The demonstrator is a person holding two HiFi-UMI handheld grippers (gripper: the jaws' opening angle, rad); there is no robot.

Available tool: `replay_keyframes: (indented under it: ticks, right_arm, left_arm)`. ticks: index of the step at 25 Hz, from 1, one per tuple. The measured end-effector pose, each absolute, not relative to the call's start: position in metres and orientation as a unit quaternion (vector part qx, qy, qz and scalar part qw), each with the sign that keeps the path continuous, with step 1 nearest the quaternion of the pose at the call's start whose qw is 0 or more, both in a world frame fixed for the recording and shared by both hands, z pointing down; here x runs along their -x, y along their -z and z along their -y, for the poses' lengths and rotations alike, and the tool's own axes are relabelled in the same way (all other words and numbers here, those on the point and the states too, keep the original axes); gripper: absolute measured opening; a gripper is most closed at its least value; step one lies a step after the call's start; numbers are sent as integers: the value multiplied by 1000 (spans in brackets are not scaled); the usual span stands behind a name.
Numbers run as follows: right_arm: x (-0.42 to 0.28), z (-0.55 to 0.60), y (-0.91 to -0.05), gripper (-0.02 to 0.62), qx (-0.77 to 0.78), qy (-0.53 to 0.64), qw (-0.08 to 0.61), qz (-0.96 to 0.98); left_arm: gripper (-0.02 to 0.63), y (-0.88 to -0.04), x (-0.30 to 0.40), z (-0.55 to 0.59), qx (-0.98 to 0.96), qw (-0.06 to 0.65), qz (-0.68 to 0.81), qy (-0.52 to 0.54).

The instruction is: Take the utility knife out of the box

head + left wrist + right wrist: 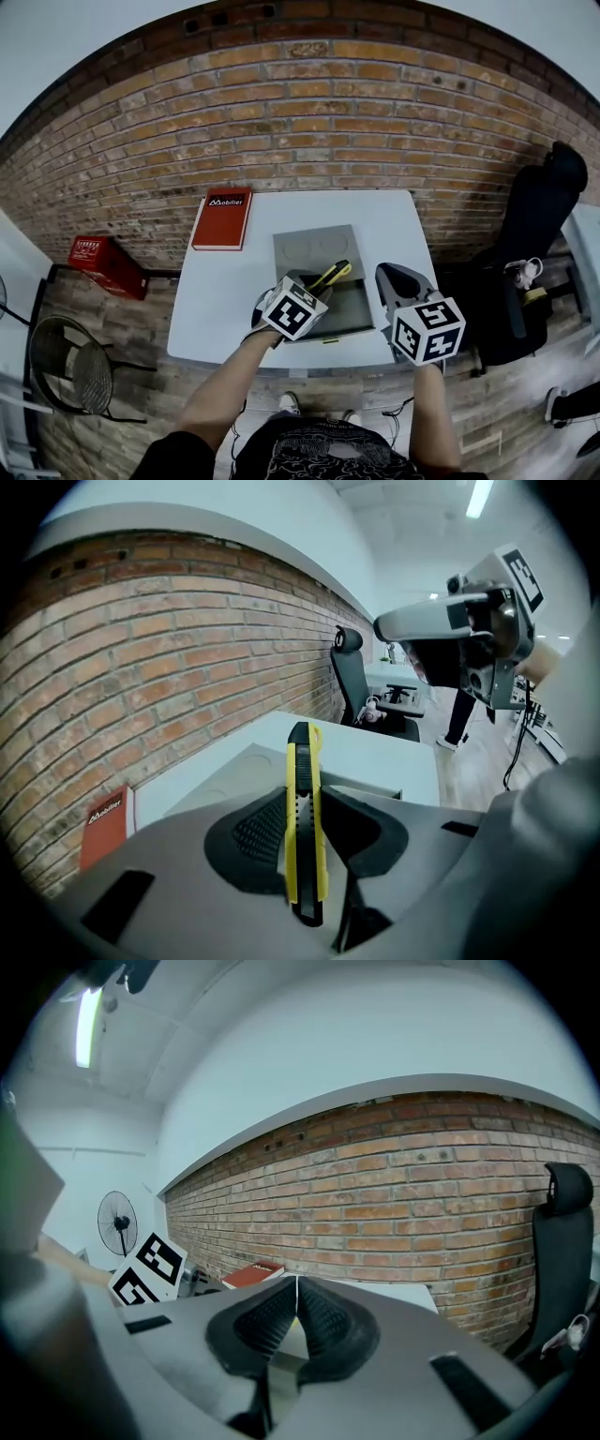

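A yellow-and-black utility knife (305, 817) stands upright between the pads of my left gripper (306, 841), which is shut on it. In the head view the knife (332, 274) pokes up from the left gripper (315, 287), lifted above the open grey box (349, 314) whose lid (319, 247) lies flat behind it. My right gripper (393, 277) hovers just right of the box, over the table's front right part. Its pads meet at the tips with nothing between them (296, 1286).
The white table (225, 300) holds a red book (223, 220) at its back left. A black office chair (534, 225) stands to the right, a red crate (105, 262) and a wire stool (70, 366) to the left. A brick wall runs behind.
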State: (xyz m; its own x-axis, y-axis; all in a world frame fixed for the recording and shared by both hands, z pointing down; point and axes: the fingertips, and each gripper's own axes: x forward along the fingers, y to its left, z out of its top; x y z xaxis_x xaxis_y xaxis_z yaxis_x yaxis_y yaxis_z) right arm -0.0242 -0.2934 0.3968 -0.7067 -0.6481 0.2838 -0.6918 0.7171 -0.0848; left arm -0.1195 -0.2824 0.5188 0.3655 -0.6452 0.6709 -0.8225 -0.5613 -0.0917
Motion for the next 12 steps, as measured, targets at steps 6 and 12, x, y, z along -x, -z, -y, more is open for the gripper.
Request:
replay_keyframes:
  ticks: [6,12]
  right_arm:
    - [34,290,-389,21,-351,-86,112,926]
    - [39,290,-380,21,-342,-79,107,930]
  left_arm:
    - [127,-488,133,279,-810,131,493,-290]
    - [127,-457,147,277,-801,112,535,-246]
